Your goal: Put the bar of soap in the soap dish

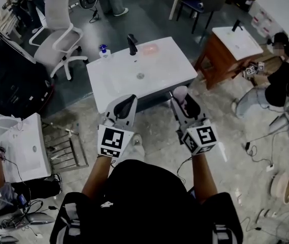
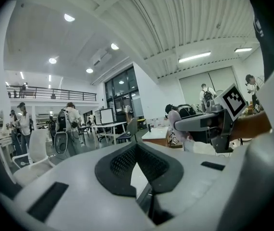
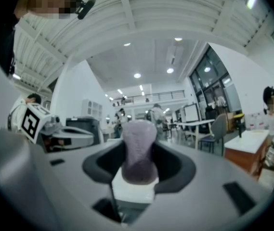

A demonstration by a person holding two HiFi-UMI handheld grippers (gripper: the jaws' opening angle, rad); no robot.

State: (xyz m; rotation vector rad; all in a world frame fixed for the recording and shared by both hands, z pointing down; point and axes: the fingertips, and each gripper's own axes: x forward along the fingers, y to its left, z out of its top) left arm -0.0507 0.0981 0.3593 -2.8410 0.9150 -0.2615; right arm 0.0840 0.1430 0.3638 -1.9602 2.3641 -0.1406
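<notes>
A mauve bar of soap (image 1: 179, 92) stands upright between the jaws of my right gripper (image 1: 181, 96), which is shut on it; the right gripper view shows the bar of soap (image 3: 138, 149) filling the jaw gap. My left gripper (image 1: 128, 102) is shut with nothing in it, its dark pads (image 2: 127, 163) meeting. Both are held up just in front of the near edge of a white sink counter (image 1: 169, 67). A pink soap dish (image 1: 152, 49) sits at the counter's far edge, right of the black tap (image 1: 132, 43).
A blue-capped bottle (image 1: 103, 51) stands left of the tap. A white office chair (image 1: 58, 24) is behind left, a wooden cabinet with a sink top (image 1: 230, 47) at right, a seated person (image 1: 279, 83) beyond it. Another white sink (image 1: 25, 146) and a wire rack (image 1: 65, 149) lie left.
</notes>
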